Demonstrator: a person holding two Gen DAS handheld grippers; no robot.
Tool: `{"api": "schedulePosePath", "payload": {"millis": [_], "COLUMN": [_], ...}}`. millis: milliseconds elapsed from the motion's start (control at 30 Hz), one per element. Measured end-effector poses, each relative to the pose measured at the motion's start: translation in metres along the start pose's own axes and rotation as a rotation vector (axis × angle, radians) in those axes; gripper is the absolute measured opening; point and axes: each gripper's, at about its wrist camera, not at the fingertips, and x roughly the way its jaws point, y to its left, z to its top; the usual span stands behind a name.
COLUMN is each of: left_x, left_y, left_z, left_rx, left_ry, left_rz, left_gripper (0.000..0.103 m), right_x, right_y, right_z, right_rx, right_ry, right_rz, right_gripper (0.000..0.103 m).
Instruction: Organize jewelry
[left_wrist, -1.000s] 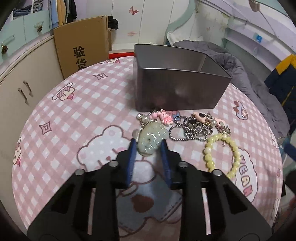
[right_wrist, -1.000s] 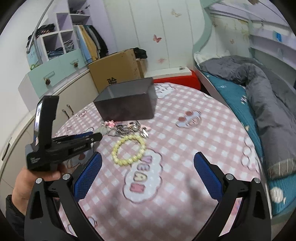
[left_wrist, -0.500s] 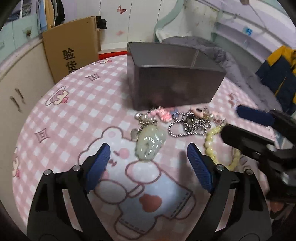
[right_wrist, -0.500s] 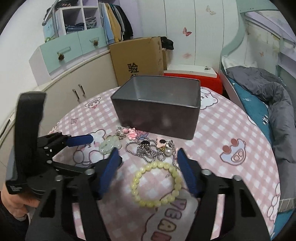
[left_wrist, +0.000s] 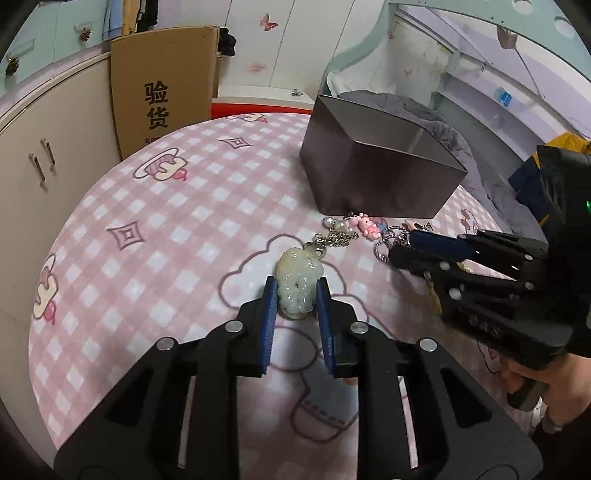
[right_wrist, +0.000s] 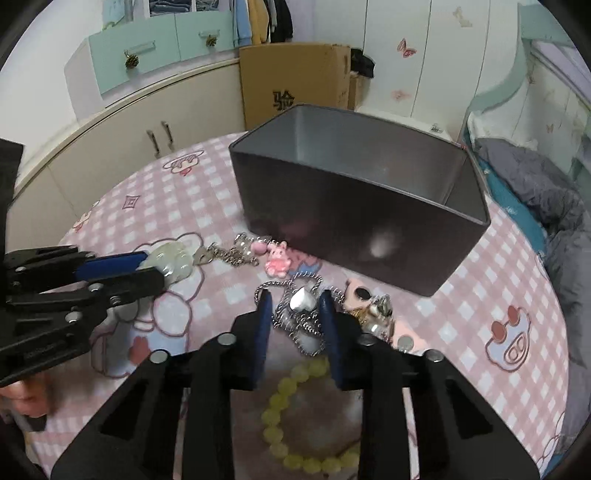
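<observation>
A pale green jade pendant (left_wrist: 299, 273) lies on the pink checked tablecloth (left_wrist: 166, 221). My left gripper (left_wrist: 296, 295) is closing on it, and both blue pads touch its sides. To its right, my right gripper (right_wrist: 294, 301) is closing over a tangled silver chain (right_wrist: 295, 321), with the links pinched between its pads. A pink bunny charm (right_wrist: 277, 260) and a pink keyring charm (right_wrist: 356, 295) lie beside the chain. A yellow bead bracelet (right_wrist: 275, 400) lies under the right gripper's body. The open grey metal tin (right_wrist: 351, 221) stands just behind the jewelry.
A cardboard box (left_wrist: 162, 96) leans on the beige cabinet (left_wrist: 44, 162) beyond the table's far left edge. A bed with a grey quilt (right_wrist: 535, 177) runs along the right. A hand holds each gripper's handle at the near edge.
The left jaws opened wide, then closed again around the jade pendant. The right gripper swung in from the right, dropped over the chain and narrowed from fully open.
</observation>
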Motion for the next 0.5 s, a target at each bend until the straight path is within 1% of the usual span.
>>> {"api": "schedulePosePath", "payload": {"millis": [133,233,333,367,400,500], "left_x": [-0.008,-0.017,-0.027,-0.031,-0.036,-0.053], "left_y": [0.000,0.001,-0.002,-0.002,-0.004,-0.008], "left_z": [-0.004,-0.008,-0.007,-0.006,-0.004,0.003], "left_rx": [0.008,0.003,0.007,0.009,0.012,0.019], "left_ry": [-0.021,-0.034,-0.052,-0.059,-0.069,-0.100], "left_rz": [-0.007,-0.015,-0.024,-0.028,-0.034,-0.058], "left_gripper": [0.020,0.020,0.018,0.016,0.012,0.010], "right_x": [-0.008,-0.030,-0.062,-0.070,-0.082,-0.113], "right_y": [0.000,-0.006,-0.011,-0.011,-0.011,-0.013], "right_z": [-0.004,-0.008,-0.004,-0.001,0.003,0.013], "right_rx": [0.000,0.048,0.068,0.070,0.071,0.074], "right_ry": [-0.003,-0.056,-0.123,-0.138,-0.160,-0.220], "right_rz": [0.003,0.051,0.090,0.098,0.108,0.146], "right_gripper": [0.014,0.014,0.014,0.014,0.014,0.014]}}
